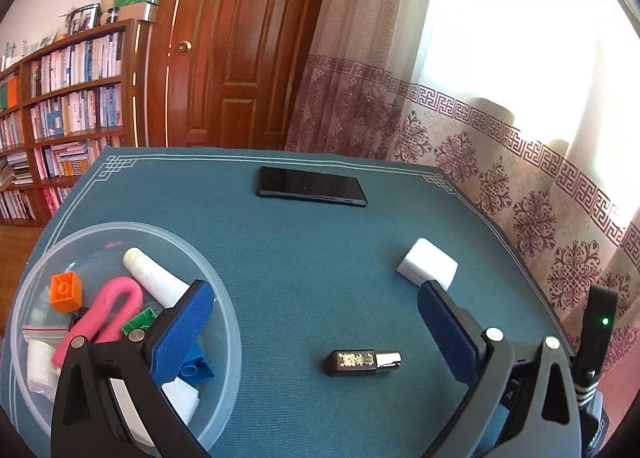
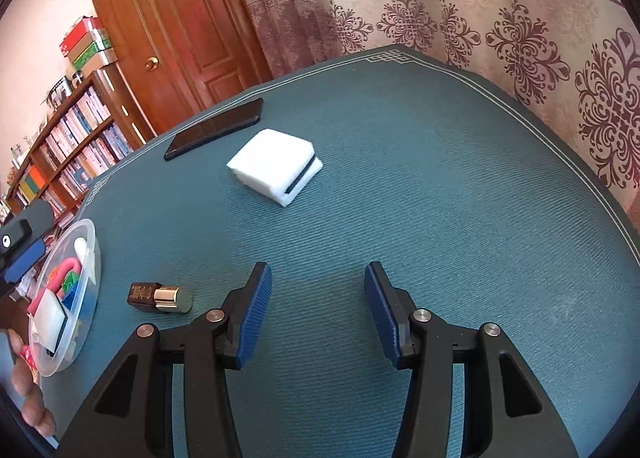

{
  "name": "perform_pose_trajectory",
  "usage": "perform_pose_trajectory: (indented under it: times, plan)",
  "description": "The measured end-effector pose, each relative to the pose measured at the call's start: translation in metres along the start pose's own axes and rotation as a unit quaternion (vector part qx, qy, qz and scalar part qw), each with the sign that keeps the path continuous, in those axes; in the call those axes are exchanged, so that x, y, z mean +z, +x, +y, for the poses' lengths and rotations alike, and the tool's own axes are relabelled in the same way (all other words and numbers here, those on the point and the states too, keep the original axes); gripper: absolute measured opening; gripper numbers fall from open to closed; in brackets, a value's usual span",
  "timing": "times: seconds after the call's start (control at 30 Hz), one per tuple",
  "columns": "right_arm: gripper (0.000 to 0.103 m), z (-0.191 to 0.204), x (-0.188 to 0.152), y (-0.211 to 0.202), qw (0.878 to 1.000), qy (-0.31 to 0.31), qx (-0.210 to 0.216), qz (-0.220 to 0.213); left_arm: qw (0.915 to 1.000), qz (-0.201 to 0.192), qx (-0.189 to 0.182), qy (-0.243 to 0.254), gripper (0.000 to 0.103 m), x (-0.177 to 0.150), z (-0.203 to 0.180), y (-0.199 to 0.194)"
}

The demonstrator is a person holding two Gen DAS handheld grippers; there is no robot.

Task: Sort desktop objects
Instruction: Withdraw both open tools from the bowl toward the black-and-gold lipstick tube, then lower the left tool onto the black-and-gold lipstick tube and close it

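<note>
Both grippers are hanging spread and empty over the teal mat [image 2: 440,177]. The lipstick [image 1: 363,362] is lying just right of the clear bowl [image 1: 224,298], long axis crosswise between the left gripper [image 1: 316,322] fingers. It's sitting off to the left of the right gripper [image 2: 318,314], so left is looking nearer; white sponge [image 2: 276,165] is lying farther from the bowl.

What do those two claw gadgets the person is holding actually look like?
Both look alike. The left gripper and the right gripper each have two flat fingers faced with ribbed blue pads, carried on black angular plastic linkages with round silver pivot pins. From the left view, the other tool's black body shows a small green light. No sleeves are visible.
</note>
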State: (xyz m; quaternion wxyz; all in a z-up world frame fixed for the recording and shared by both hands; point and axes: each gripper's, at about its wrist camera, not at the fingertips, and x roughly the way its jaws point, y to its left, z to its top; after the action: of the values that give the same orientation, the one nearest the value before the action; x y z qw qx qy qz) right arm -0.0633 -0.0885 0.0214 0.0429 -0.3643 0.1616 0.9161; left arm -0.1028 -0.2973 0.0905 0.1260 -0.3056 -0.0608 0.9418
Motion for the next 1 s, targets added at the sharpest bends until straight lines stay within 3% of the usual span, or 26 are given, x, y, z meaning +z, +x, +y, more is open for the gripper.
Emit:
perform_pose_trajectory:
  times: [0.57,1.0]
  plan:
    - [0.052,-0.014,0.004,0.001,1.000,0.004,-0.015,-0.008,0.9919,0.099,-0.015,0.079,0.102,-0.033,-0.028,0.044]
    - [0.052,-0.017,0.005,0.001,1.000,0.009,-0.015,-0.008,0.9886,0.119,-0.009,0.092,0.102,-0.046,-0.032,0.060]
